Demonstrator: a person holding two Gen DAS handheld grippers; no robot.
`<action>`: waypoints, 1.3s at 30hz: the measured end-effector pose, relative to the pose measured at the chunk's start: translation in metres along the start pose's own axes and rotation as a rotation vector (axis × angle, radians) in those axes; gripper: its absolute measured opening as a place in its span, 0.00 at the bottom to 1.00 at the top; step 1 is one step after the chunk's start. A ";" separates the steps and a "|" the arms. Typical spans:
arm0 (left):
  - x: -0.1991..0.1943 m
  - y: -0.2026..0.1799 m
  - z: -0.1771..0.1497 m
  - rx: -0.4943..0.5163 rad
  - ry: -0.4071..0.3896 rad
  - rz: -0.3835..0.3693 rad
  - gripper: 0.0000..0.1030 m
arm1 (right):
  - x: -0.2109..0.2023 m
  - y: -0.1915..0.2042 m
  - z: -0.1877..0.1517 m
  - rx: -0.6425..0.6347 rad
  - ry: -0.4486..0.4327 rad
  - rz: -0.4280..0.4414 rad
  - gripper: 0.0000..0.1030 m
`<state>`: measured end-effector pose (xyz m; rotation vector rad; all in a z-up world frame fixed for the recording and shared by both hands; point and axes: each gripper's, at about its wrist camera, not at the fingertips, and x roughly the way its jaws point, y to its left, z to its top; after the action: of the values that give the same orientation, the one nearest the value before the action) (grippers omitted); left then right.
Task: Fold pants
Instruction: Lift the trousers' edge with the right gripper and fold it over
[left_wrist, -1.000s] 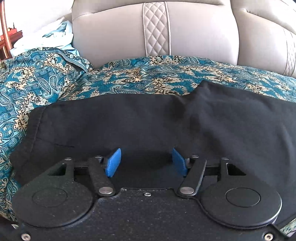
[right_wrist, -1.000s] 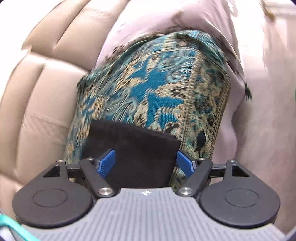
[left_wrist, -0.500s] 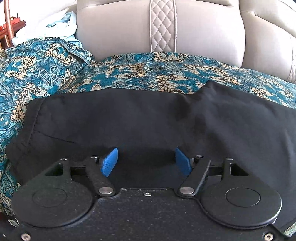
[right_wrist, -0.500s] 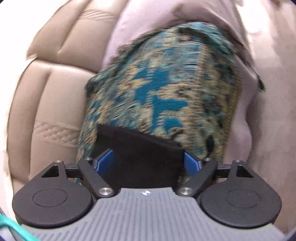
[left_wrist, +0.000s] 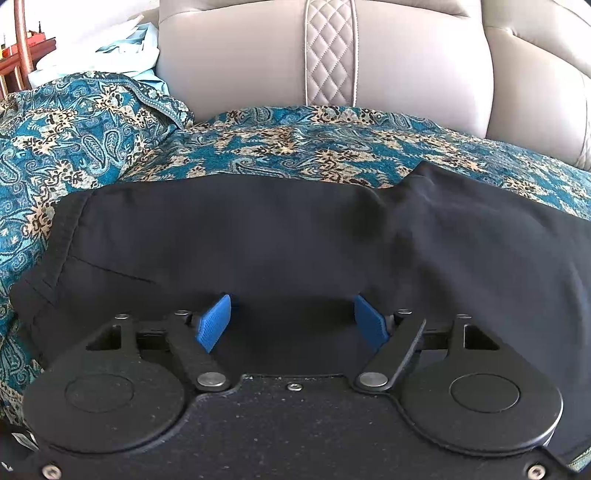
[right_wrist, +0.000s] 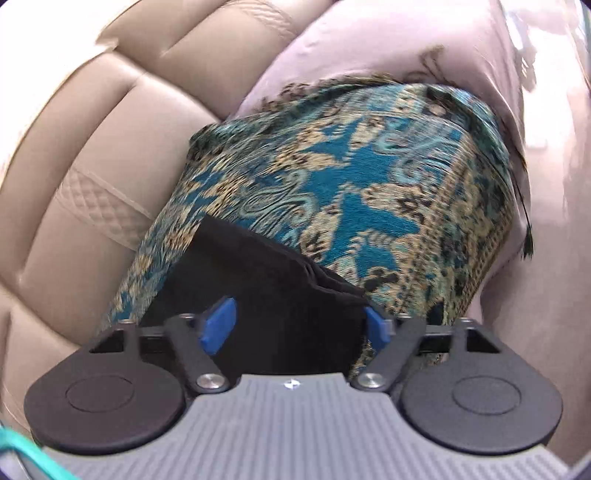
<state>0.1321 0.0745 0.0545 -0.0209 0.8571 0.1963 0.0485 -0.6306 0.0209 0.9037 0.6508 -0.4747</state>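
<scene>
Nearest on the waist side, the left gripper (left_wrist: 291, 319) hangs low over the black pants (left_wrist: 258, 236), its blue pads (left_wrist: 214, 323) standing apart with dark cloth lying flat between and beneath them, pressed by neither. Its jaws have just been opening, so that end looks let go, or not yet taken. Beyond its fingertips the pants spread wide across the patterned throw (left_wrist: 303, 144), a stitched edge off to the left of the jaws and a raised fold ahead and to their right. Farther on rises the beige sofa back (left_wrist: 258, 55) with its quilted strip.

At the other end, the right gripper (right_wrist: 299, 325) has the narrow, layered end of the pants (right_wrist: 266, 280) lying between its pads (right_wrist: 218, 325), the cloth edge reaching the right-hand one. Its jaws have just been closing, yet a gap shows beside the left pad, so I would not call it a pinch. Past the tips the throw (right_wrist: 351, 177) runs on up to a pale cushion (right_wrist: 369, 48).

To my eye this is the taking-hold step before a fold of the leg end toward the waist. Next the right jaws need to close fully on all the layers, catching none of the throw, then lift and carry the end across while the waist stays flat.
</scene>
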 end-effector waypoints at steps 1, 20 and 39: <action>0.000 0.000 0.000 0.001 0.000 -0.001 0.71 | 0.001 0.004 -0.002 -0.028 0.012 0.011 0.62; 0.000 0.001 -0.001 0.003 -0.006 -0.006 0.73 | 0.024 0.076 -0.031 -0.283 -0.102 -0.211 0.08; -0.020 0.012 -0.007 0.070 0.020 0.026 0.74 | 0.003 0.356 -0.389 -1.349 0.066 0.382 0.08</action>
<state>0.1117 0.0827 0.0657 0.0540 0.8839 0.1901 0.1514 -0.1145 0.0432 -0.2570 0.6619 0.3632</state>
